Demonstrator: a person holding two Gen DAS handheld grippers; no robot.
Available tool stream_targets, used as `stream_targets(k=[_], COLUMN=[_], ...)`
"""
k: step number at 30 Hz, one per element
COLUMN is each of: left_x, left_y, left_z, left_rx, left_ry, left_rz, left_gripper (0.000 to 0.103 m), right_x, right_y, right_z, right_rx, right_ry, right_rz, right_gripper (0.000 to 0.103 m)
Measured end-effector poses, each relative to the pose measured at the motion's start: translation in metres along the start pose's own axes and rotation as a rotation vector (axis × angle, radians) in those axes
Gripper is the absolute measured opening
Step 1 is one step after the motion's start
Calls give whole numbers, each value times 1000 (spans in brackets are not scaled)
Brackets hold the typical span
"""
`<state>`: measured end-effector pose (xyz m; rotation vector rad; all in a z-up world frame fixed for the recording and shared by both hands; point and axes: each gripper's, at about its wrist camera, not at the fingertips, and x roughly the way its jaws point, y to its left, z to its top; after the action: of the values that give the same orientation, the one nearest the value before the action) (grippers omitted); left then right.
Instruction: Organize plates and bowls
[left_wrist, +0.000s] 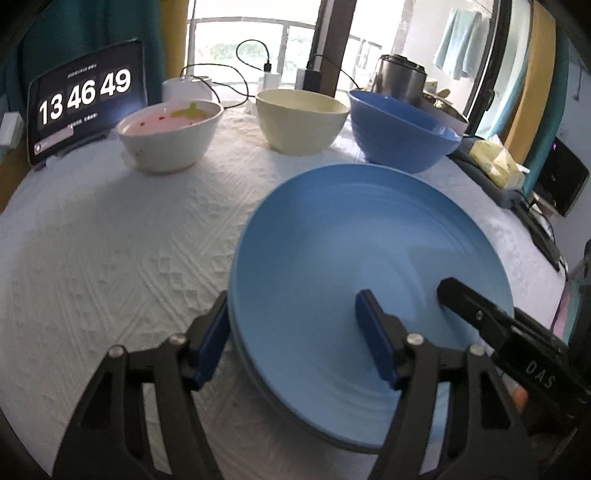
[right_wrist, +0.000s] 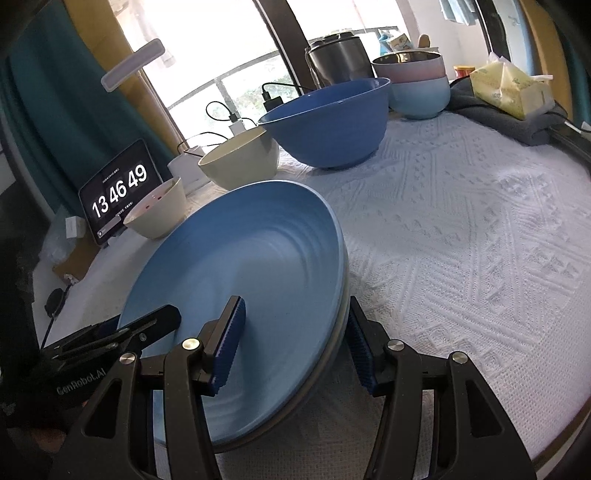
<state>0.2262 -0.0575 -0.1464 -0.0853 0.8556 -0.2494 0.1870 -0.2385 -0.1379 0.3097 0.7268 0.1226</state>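
A light blue plate (left_wrist: 369, 236) (right_wrist: 251, 258) tops a short stack on the white textured tablecloth (left_wrist: 110, 240). My left gripper (left_wrist: 293, 306) stands open astride the stack's left rim, one pad outside, the other over the plate's inside. On the opposite rim my right gripper (right_wrist: 295, 306) straddles likewise, open, its outer pad close beside the stack's edge. Each gripper shows in the other's view: the right gripper (left_wrist: 461, 295) and the left gripper (right_wrist: 162, 317). Behind stand a white bowl with a pink inside (left_wrist: 170, 136), a cream bowl (left_wrist: 301, 122) and a dark blue bowl (left_wrist: 399, 133).
Stacked pink and pale blue bowls (right_wrist: 417, 85) sit at the back right beside a metal pot (right_wrist: 340, 59). A tablet showing a clock (left_wrist: 85, 99) leans at the back left. A tissue pack (right_wrist: 513, 88) lies on dark cloth; cables trail along the back edge.
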Motion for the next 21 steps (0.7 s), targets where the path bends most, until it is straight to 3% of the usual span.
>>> stream_targets(k=[3,21], left_x=[-2,-13], left_y=[1,15], left_z=[0,-8], left_rx=[-6,-47], left_ry=[1,15], left_rz=[1,-17], left_gripper=[64,63], right_x=[0,0], right_y=[0,16], right_z=[0,4], right_rx=[5,-14], right_ry=[1,17], right_rz=[-3,-44], right_gripper=[56,55])
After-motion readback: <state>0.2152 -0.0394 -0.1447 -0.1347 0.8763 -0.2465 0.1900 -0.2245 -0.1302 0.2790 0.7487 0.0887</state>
